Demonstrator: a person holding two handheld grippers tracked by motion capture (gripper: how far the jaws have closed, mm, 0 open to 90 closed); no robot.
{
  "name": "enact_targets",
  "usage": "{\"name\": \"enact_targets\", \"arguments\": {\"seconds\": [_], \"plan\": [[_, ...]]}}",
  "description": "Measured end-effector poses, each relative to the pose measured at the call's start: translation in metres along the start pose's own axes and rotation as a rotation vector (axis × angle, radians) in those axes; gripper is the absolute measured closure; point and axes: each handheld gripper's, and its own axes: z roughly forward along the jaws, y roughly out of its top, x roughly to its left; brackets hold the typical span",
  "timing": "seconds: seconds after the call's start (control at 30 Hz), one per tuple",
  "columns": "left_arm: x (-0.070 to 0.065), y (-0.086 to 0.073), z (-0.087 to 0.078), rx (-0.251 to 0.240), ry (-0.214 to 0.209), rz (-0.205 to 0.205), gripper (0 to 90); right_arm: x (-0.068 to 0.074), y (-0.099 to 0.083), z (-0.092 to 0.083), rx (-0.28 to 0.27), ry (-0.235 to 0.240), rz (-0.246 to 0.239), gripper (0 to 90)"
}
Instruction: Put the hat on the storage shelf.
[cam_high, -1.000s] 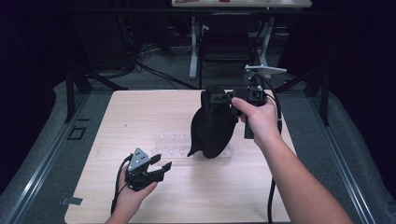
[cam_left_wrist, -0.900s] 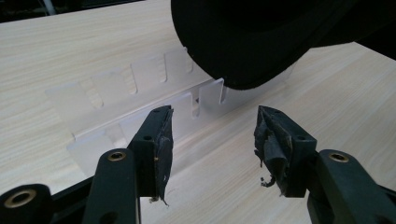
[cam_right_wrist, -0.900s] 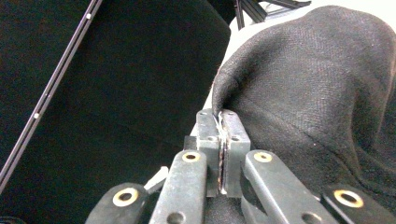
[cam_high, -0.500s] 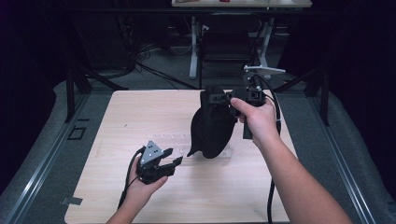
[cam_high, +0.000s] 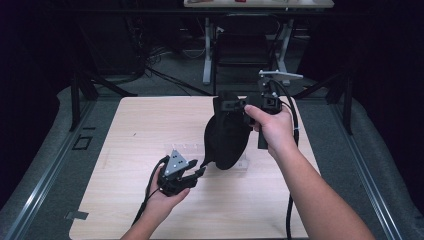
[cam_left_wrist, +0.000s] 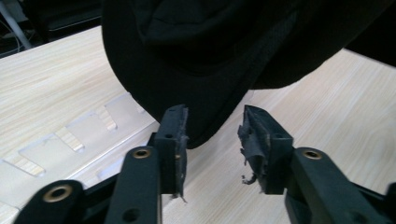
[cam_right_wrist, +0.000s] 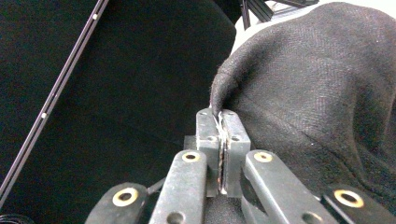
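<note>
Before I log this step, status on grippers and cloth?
Right gripper clamped on black cloth. Left gripper closing, pads not yet on hem. Nothing in the way.

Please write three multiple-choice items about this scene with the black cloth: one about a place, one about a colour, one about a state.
1. Where does the lower tip of the black cloth hang?
A. over the clear plastic rack
B. off the table's edge
C. on the floor

2. What colour is the table top?
A. white
B. light wood
C. green

3. How do the pads of the right gripper stand?
A. wide apart
B. shut on the cloth's edge
C. shut on nothing

Answers:
1 A, the left gripper view shows the tip above the rack.
2 B, pale wood grain shows.
3 B, the right gripper view shows the hem pinched between them.
</note>
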Motion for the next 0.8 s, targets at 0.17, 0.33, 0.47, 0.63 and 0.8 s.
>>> {"name": "enact_targets", "arguments": {"seconds": [0.17, 0.33, 0.47, 0.63, 0.8], "plan": [[-0.003, 0.001, 0.005, 0.011, 0.013, 0.024, 66.8, 0.000, 0.000, 0.001, 0.002, 0.001, 0.000, 88.6], [-0.005, 0.001, 0.009, 0.020, 0.034, 0.036, 74.3, 0.000, 0.000, 0.001, -0.001, 0.002, 0.000, 88.6], [-0.004, 0.000, 0.010, 0.023, 0.043, 0.035, 77.5, 0.000, 0.000, 0.001, 0.001, 0.004, 0.000, 88.6], [-0.005, -0.001, 0.010, 0.025, 0.049, 0.052, 79.0, 0.000, -0.001, 0.001, 0.005, 0.005, -0.003, 88.5], [-0.005, -0.002, 0.010, 0.029, 0.058, 0.076, 80.9, 0.002, -0.001, 0.003, 0.005, 0.010, -0.001, 88.4]]}}
